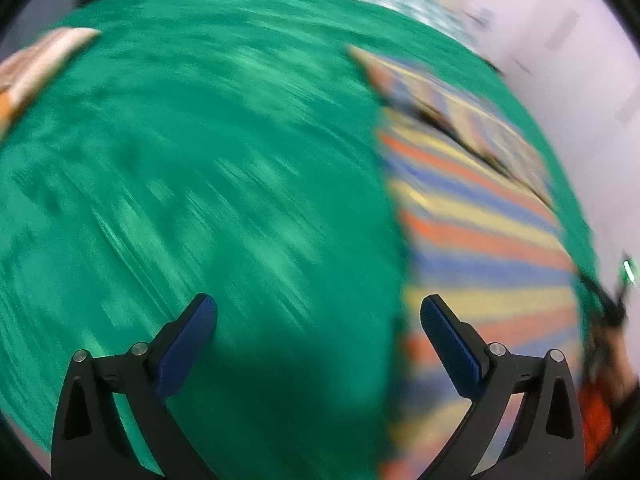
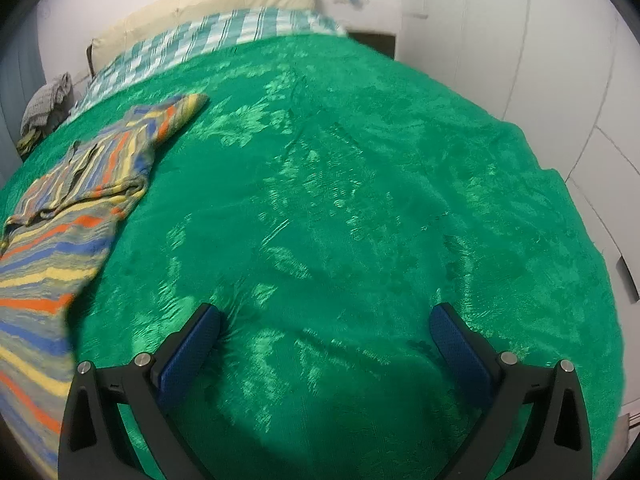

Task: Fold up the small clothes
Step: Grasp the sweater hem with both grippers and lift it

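Note:
A small striped shirt (image 2: 76,184) in orange, blue, yellow and grey lies spread on the green blanket (image 2: 360,200), at the left of the right wrist view, one sleeve pointing to the far side. It also shows, blurred, at the right of the left wrist view (image 1: 472,216). My left gripper (image 1: 319,312) is open and empty above the blanket, its right finger over the shirt's edge. My right gripper (image 2: 325,320) is open and empty over bare blanket, to the right of the shirt.
A teal checked sheet (image 2: 208,44) and a cream headboard (image 2: 208,0) lie at the bed's far end. A grey clothes pile (image 2: 44,108) sits at the far left. White cupboard doors (image 2: 520,40) stand to the right. A pale, orange-edged object (image 1: 36,64) shows blurred at the far left of the left wrist view.

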Motion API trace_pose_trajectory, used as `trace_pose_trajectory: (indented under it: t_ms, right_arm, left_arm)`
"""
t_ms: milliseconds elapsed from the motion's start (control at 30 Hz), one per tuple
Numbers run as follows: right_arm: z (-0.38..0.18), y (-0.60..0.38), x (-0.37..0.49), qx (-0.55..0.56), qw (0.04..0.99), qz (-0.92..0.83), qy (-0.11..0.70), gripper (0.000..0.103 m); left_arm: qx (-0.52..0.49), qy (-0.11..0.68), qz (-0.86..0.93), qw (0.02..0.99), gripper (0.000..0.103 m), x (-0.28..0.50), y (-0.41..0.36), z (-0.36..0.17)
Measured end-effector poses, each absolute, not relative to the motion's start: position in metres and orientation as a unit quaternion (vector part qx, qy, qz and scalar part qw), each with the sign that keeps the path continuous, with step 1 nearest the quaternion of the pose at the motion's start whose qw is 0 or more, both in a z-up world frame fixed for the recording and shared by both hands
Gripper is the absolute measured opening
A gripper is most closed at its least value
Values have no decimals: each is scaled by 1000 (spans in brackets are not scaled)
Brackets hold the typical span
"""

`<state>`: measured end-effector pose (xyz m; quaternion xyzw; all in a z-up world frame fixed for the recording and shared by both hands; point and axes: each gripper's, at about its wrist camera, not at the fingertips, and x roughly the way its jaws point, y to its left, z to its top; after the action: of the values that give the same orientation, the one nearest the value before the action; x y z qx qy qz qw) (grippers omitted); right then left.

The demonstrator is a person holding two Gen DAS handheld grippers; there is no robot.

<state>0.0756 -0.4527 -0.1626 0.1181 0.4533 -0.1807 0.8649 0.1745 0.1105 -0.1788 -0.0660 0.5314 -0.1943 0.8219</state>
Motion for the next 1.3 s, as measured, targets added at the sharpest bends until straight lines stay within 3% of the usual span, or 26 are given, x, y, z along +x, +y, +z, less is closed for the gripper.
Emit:
trace_pose_trajectory:
  t_ms: [100, 233, 400, 467, 500, 533, 567, 600, 933, 1133, 1300]
  right_arm:
    - [-133, -434, 51, 201, 867, -82, 449, 102]
    - [-125, -396, 18, 236, 823, 18, 516, 100]
    - [-152, -360, -14, 271, 764, 67, 582, 84]
    - [-165, -346, -16, 251, 757, 71, 599, 75]
    - [-172, -341, -15, 241, 753, 68, 608, 65]
    - [-175, -337, -14, 229, 751, 62, 616, 53]
    - [-177, -335, -13, 219, 748, 61, 623, 42]
    - [-178, -336, -13, 220, 744, 65, 628, 4]
    - [-122, -386, 26, 382, 769, 114, 499, 5]
    - [-108, -424, 138, 399, 806, 91, 428, 6]
    - [-120, -458, 252, 419, 807, 70, 410, 5]
  left_arm:
    - [-27, 558, -232, 796, 101, 141, 89, -186]
    - [6, 582, -239, 778, 97, 111, 76, -189]
    - [19, 626, -272, 730, 58, 89, 61, -191]
    - [47, 634, -266, 725, 33, 84, 53, -195]
    - [50, 636, -262, 724, 9, 84, 53, -197]
    - [35, 641, -262, 720, 5, 86, 54, -197]
    - [10, 644, -260, 719, 5, 89, 60, -196]
    - [-3, 643, -260, 721, 4, 90, 63, -194]
    - [-175, 547, -303, 760, 4, 148, 88, -122]
    - [-202, 505, -283, 790, 4, 268, 72, -102]
    - [-218, 510, -243, 796, 4, 371, 44, -124]
